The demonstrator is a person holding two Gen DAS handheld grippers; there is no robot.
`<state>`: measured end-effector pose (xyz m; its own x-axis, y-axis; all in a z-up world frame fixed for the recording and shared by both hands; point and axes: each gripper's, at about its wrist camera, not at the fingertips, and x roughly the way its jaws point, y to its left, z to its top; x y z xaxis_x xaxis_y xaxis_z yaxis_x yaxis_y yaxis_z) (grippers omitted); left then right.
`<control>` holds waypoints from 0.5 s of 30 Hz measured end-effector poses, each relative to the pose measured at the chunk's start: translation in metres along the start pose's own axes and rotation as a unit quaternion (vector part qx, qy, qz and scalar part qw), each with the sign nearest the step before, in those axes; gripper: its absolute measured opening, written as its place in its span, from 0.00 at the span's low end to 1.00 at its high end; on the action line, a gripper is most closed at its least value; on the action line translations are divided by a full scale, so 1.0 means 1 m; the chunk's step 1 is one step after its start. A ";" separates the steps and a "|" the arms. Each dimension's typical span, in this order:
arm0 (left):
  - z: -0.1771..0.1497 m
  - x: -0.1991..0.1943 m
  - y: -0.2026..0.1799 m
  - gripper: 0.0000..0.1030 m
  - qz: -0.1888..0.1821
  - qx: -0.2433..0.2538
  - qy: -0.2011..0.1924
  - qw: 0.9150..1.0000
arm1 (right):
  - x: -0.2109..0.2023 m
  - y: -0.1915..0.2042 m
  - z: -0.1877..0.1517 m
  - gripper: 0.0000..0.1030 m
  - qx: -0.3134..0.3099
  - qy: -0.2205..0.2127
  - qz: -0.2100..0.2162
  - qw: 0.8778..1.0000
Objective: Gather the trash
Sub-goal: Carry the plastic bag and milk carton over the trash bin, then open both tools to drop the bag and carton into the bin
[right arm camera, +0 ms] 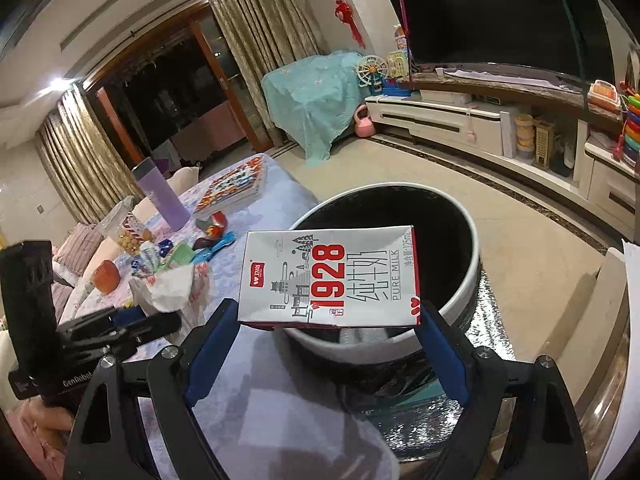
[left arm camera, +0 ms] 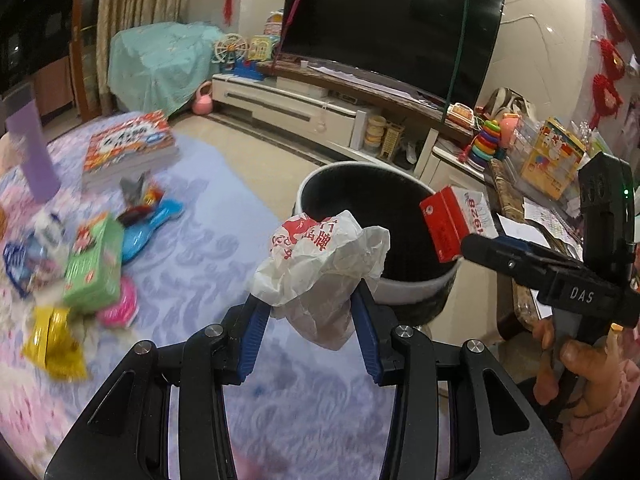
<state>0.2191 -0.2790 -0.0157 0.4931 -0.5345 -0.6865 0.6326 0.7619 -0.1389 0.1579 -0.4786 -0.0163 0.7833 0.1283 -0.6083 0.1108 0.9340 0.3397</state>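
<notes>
1. The step in hand looks like the carry to the bin: both claws are loaded and sit close to the black trash bin (left arm camera: pixel 384 216), which stands on the floor just beyond the right edge of the desk (left arm camera: pixel 224 248) with its purple cloth.

2. The left claw (left arm camera: pixel 316 320) is drawn in fairly narrow on a crumpled white paper wrapper (left arm camera: pixel 320 264) with red print. The wrapper's top bulges over the near left part of the bin's rim, while its lower part is over the desk edge (so it is not yet clear of the rim).

3. The right claw (right arm camera: pixel 328 340) stands wide, its blue pads pressed on the two ends of a milk carton (right arm camera: pixel 332 278) marked "1928". The carton is held flat and hangs over the near side of the bin's open mouth.

4. The next move calls for bringing each piece fully over the dark opening, then spreading the jaws to drop it. The carton seems nearly placed; the wrapper needs to travel further right.

5. More litter (left arm camera: pixel 92 264) remains on the far left of the desk (packets and wrappers, blurred in the left wrist view), so the task is judged well short of done.
</notes>
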 end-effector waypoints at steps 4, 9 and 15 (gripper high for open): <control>0.015 0.013 -0.005 0.39 -0.007 0.006 0.002 1.000 | 0.006 -0.011 0.009 0.86 -0.002 0.008 -0.005 1.000; 0.032 0.031 -0.008 0.39 -0.028 0.004 0.012 1.000 | 0.014 -0.020 0.018 0.86 -0.006 0.018 -0.006 1.000; 0.041 0.049 -0.015 0.39 -0.034 0.012 0.026 0.999 | 0.019 -0.033 0.025 0.86 -0.003 0.027 -0.004 1.000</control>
<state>0.2577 -0.3316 -0.0180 0.4167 -0.5648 -0.7123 0.6777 0.7153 -0.1707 0.1848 -0.5154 -0.0214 0.7479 0.1381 -0.6493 0.1141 0.9368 0.3307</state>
